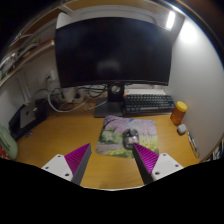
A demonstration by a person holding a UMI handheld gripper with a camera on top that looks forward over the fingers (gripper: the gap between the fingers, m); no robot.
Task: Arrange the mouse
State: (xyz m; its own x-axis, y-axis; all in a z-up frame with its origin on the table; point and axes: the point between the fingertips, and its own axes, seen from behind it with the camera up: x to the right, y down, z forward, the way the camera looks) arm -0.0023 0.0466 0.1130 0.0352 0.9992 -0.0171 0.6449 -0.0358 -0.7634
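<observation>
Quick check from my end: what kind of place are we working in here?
Most likely a home or office computer desk. A large dark monitor stands on the wooden desk, with a keyboard beside its stand and a mouse on a patterned mouse mat ahead of the open gripper.

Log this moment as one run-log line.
gripper: open, empty | mouse: on mousepad, ahead of right finger, not gripped | monitor, keyboard: beyond

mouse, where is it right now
In the gripper view the mouse lies on the mouse pad just ahead of the open gripper, nearer its right finger, with the keyboard beyond it.
</observation>
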